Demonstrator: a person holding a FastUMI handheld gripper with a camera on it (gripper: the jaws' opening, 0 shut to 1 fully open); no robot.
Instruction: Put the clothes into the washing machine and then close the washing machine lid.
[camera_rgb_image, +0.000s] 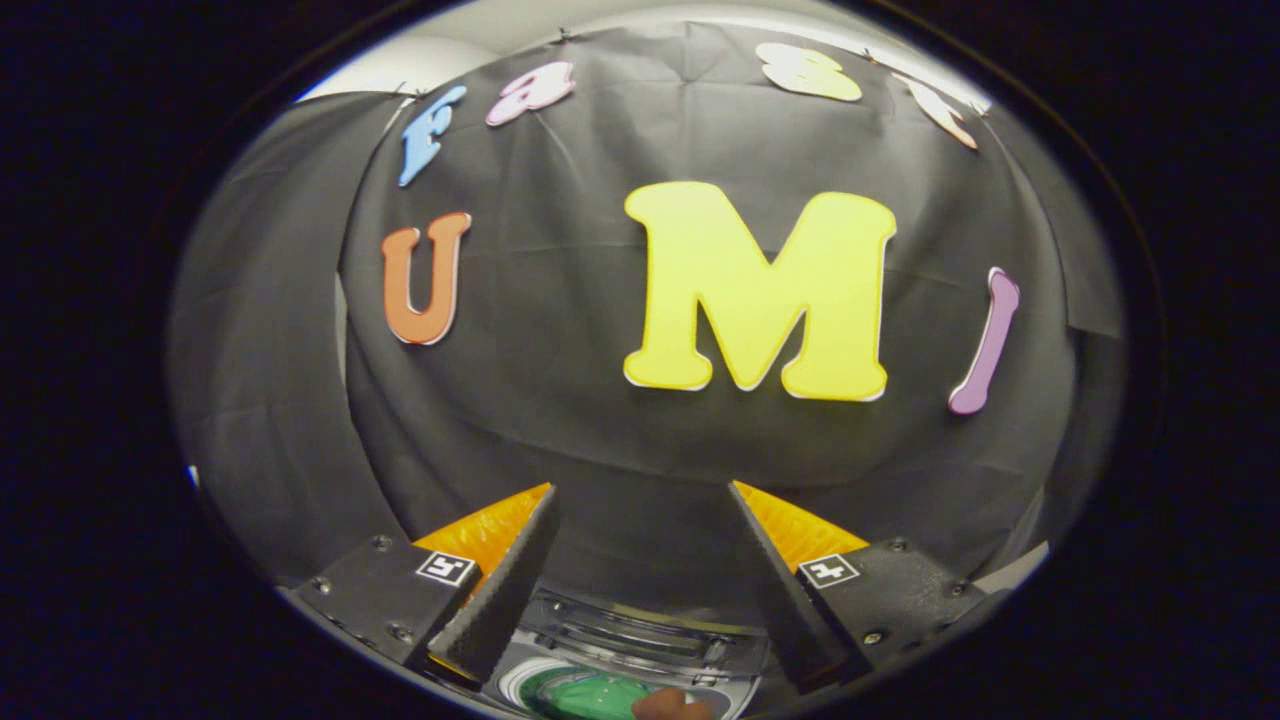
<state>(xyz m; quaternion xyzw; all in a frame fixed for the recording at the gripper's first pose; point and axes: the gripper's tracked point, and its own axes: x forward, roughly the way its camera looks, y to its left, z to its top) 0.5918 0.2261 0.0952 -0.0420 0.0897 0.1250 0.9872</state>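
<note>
The washing machine (640, 655) sits low beneath me, its open top showing between my two fingers and a little below their tips. Inside its round tub opening lies a green cloth (585, 693), with a small brown-red piece (672, 706) touching it on the side toward my right finger. My gripper (643, 492) hangs above the machine with its fingers spread wide apart, nothing between them, neither finger touching the machine. Beyond the machine and my fingertips hangs the booth's black cloth wall (560, 400).
</note>
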